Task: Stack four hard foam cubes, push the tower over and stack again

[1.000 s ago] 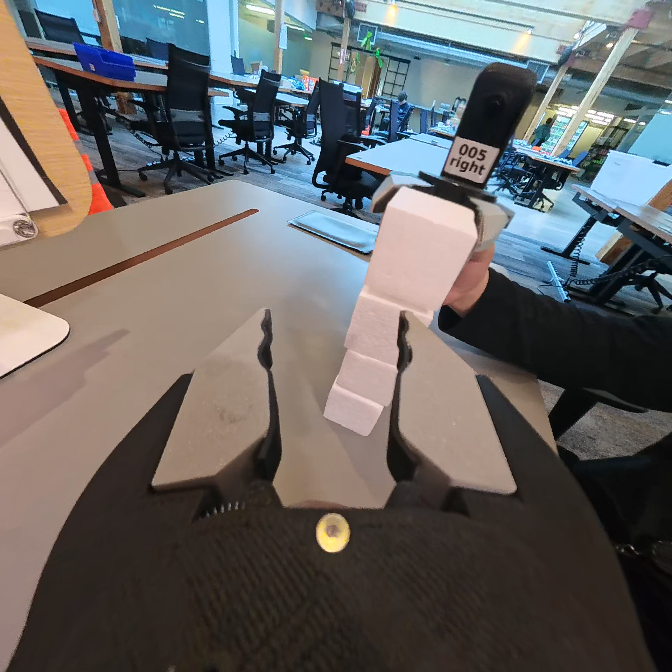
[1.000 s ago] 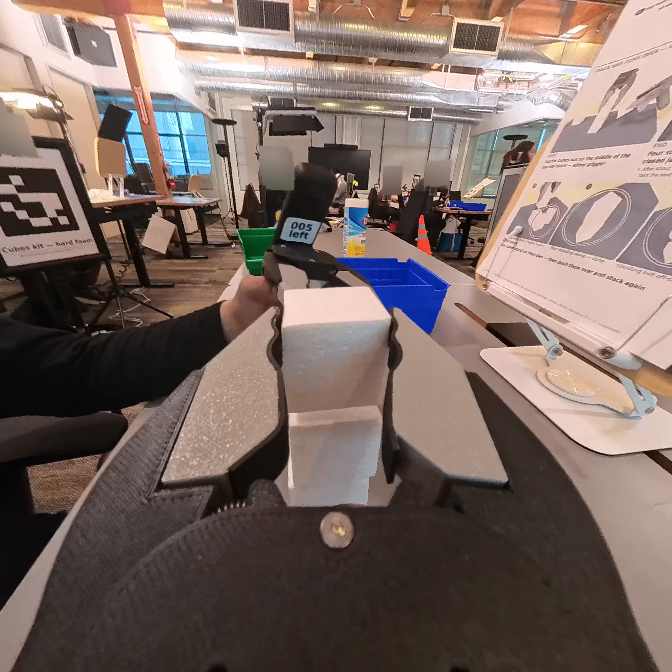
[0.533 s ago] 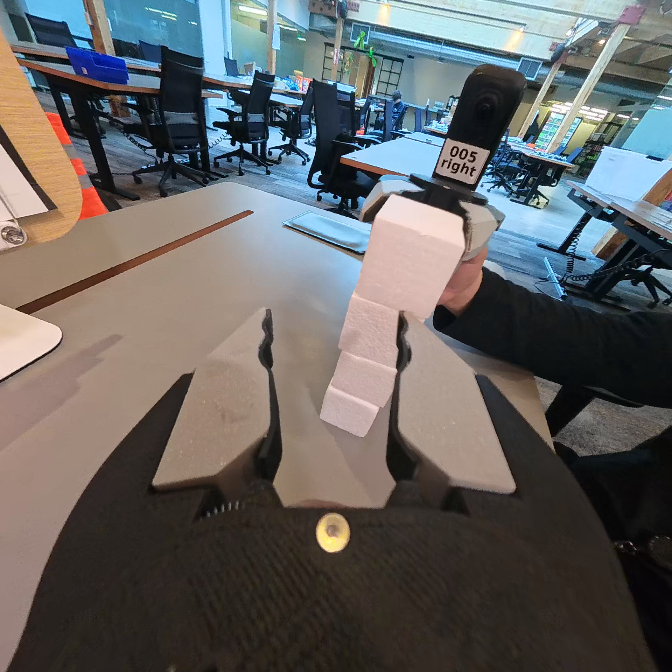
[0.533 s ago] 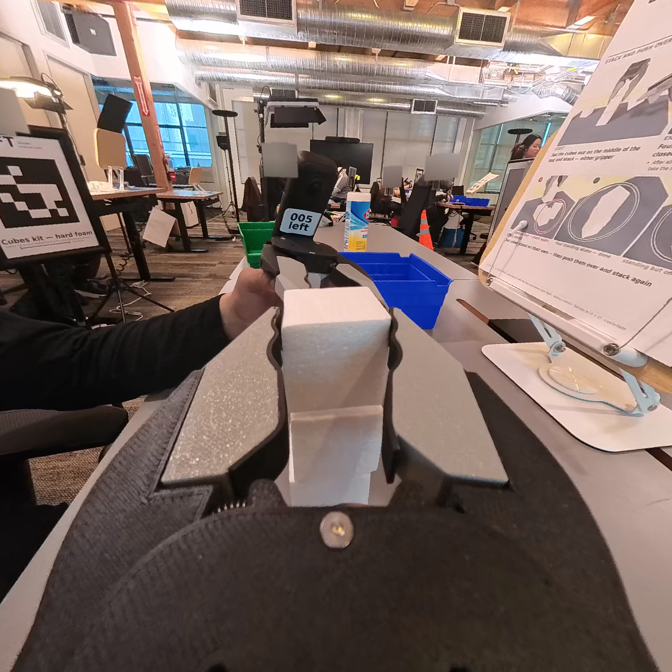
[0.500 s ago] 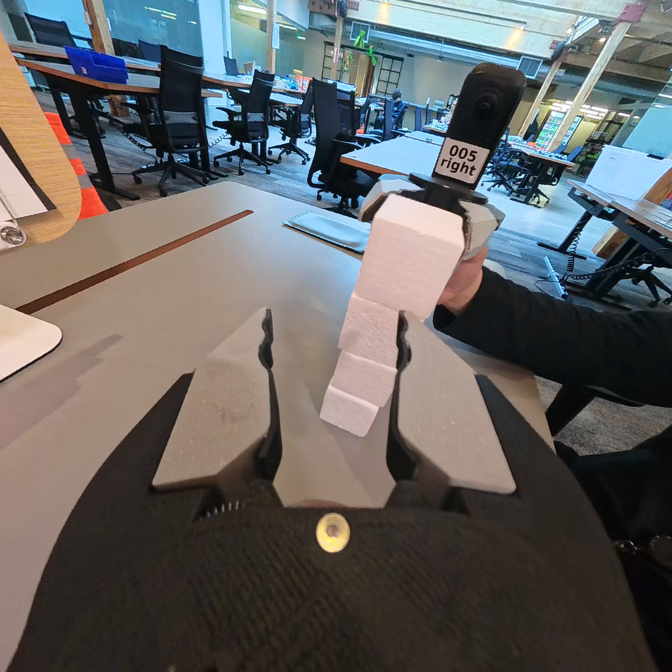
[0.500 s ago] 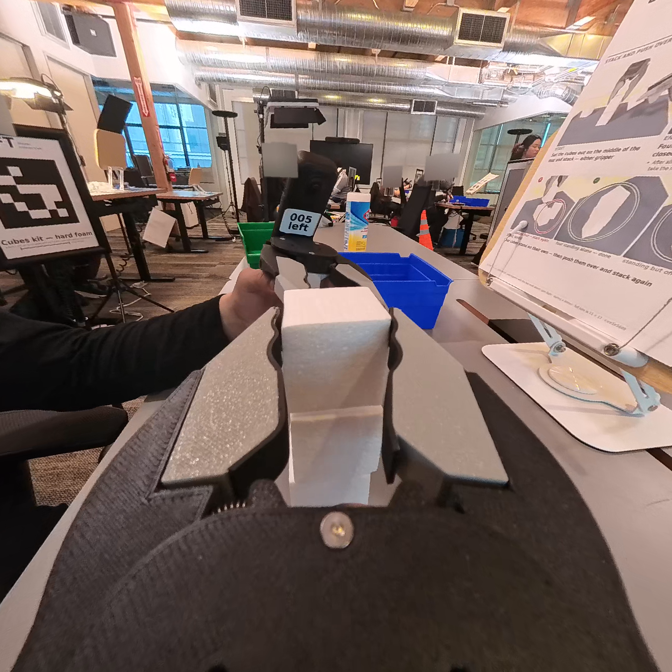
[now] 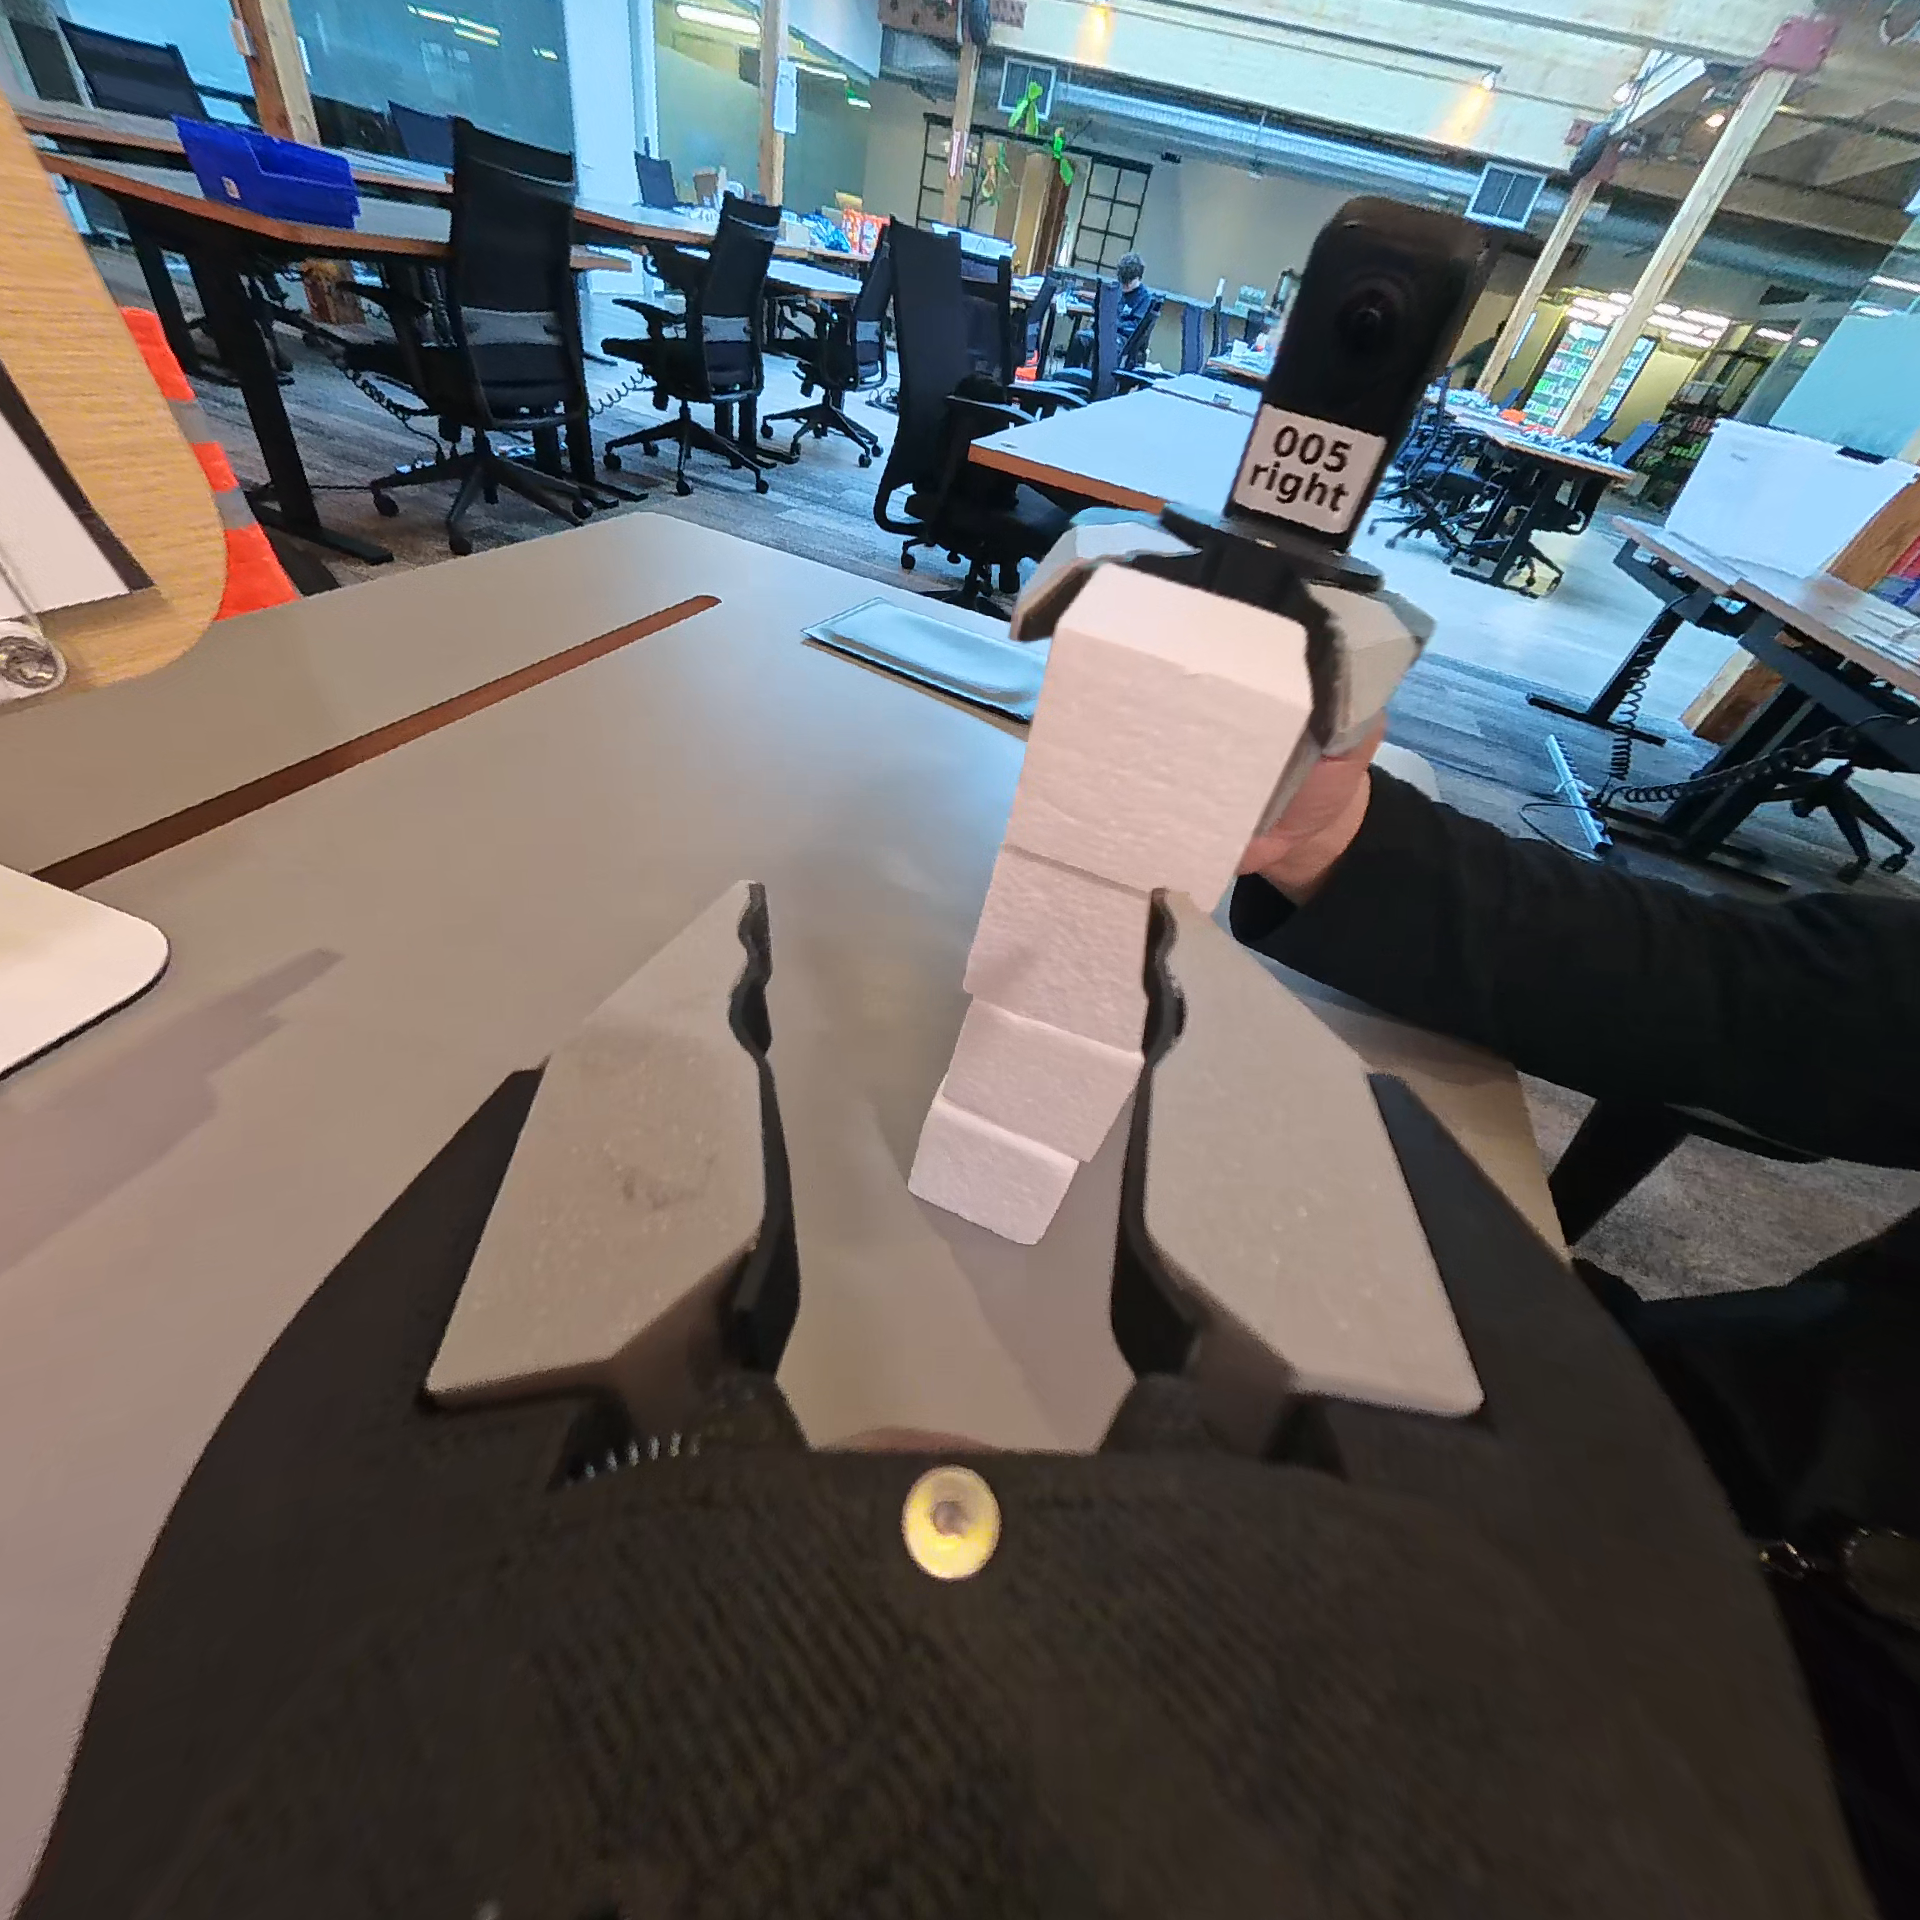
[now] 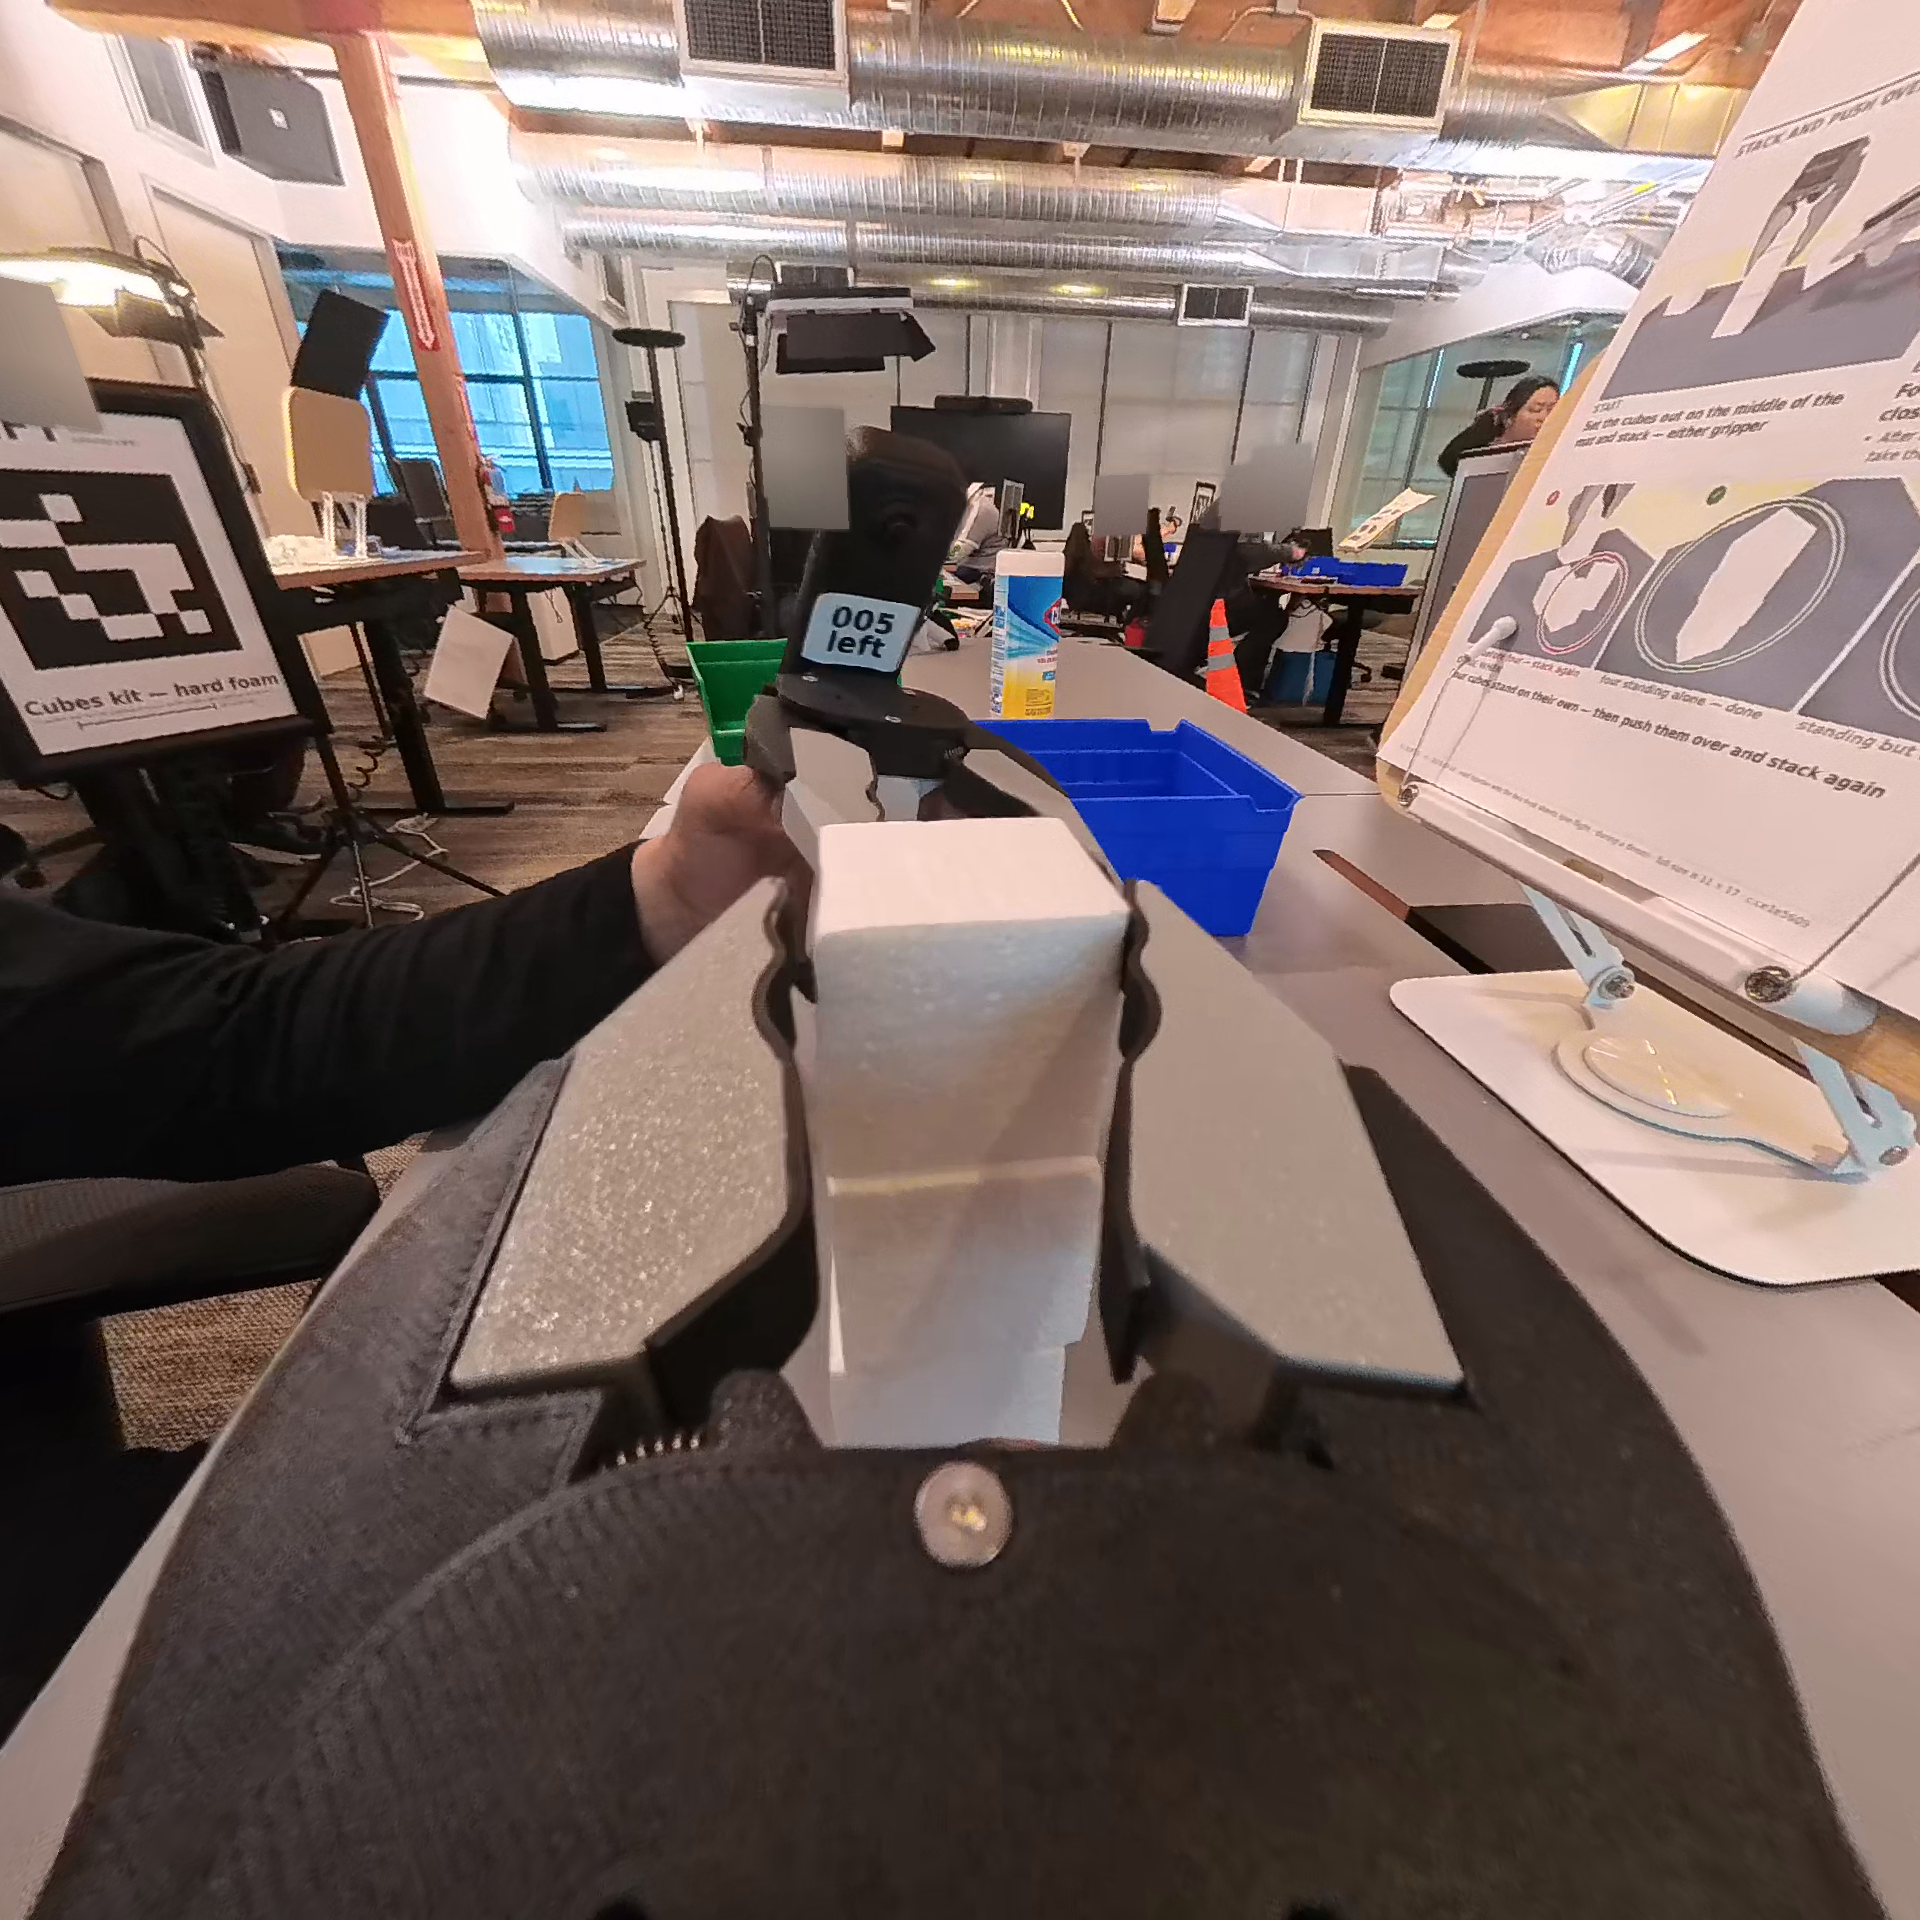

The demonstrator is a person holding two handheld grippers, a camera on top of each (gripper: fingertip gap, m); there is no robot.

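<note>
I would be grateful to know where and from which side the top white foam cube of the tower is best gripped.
Grip the top white foam cube on its two flat upright side faces, coming in level across the grey table, much as the right gripper clamps it now. Those faces are parallel and free, while the three white foam cubes below sit stepped and slightly twisted, so a low or slanted grip would likely nudge them.

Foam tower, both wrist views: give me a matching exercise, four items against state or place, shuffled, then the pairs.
Items
1. top cube
2. bottom cube
3. left gripper
4. blue bin

States
A. open, empty
B. on the table behind the tower
C. clamped between the right gripper's fingers
D. resting on the table

Pairs: 1-C, 2-D, 3-A, 4-B
</note>
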